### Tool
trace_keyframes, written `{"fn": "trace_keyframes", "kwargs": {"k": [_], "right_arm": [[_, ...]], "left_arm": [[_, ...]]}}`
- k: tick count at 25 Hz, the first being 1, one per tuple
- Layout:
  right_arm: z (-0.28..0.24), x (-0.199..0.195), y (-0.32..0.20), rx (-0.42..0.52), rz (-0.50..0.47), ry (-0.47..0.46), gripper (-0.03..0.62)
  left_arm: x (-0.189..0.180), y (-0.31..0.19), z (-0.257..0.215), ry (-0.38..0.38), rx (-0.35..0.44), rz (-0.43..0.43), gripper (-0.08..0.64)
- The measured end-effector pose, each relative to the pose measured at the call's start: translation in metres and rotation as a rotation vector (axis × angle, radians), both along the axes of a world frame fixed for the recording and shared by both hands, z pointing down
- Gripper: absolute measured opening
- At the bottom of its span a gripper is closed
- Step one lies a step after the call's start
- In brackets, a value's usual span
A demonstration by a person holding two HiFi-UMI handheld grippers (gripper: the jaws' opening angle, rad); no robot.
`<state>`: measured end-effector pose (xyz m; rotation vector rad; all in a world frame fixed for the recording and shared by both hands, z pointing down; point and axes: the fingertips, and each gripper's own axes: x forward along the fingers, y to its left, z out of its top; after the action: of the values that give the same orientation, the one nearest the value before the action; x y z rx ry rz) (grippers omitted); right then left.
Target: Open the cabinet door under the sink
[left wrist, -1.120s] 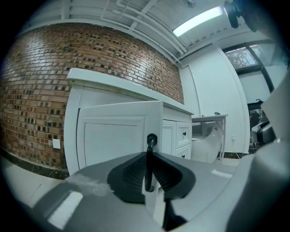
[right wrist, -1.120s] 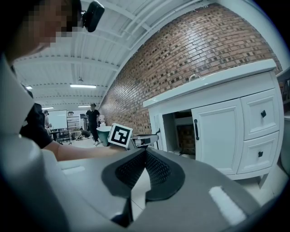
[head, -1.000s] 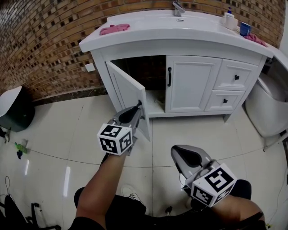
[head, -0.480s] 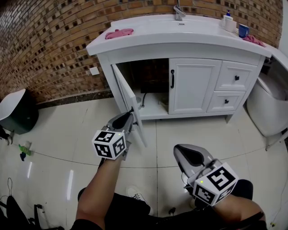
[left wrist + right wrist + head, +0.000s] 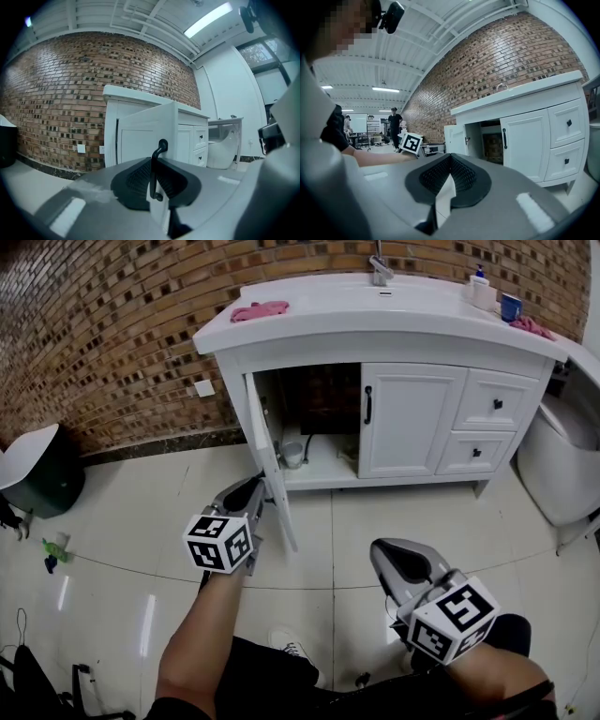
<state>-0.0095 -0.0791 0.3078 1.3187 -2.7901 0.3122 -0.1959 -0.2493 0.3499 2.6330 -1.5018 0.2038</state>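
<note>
Cabinet door [image 5: 270, 451], left leaf under sink [image 5: 375, 306]: swung wider than a second ago, now about square to the cabinet front, interior exposed; opening judged nearly complete. Left tongs [image 5: 157, 163]: closing, black door handle [image 5: 154, 180] clamped between them. Right tongs [image 5: 449, 164]: jaws together, empty, well apart from the door

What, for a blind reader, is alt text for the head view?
The left gripper is closing its jaws on the handle of the open left door under a white sink, seen from above. The right gripper hangs back, empty.
</note>
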Motion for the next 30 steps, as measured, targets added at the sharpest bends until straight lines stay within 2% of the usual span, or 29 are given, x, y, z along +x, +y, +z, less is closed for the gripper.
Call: {"fn": "trace_keyframes", "kwargs": {"k": [15,19,23,28,30], "right_arm": [[0.000,0.000,0.002,0.002,0.001,0.014,0.008],[0.000,0.006,0.004,0.008,0.014,0.021,0.008],[0.001,0.013,0.005,0.013,0.025,0.025,0.008],[0.006,0.020,0.007,0.005,0.041,0.032,0.008],[0.006,0.022,0.007,0.009,0.046,0.032,0.008]], "left_arm": [[-0.076,-0.003,-0.003,0.010,-0.020,-0.145,0.020],[-0.087,-0.005,-0.002,0.032,-0.028,-0.170,0.022],[-0.098,-0.006,0.000,0.123,-0.053,-0.195,0.038],[-0.097,0.000,-0.002,0.114,-0.063,-0.187,0.040],[-0.097,0.007,-0.009,0.113,-0.032,-0.189,0.006]]}}
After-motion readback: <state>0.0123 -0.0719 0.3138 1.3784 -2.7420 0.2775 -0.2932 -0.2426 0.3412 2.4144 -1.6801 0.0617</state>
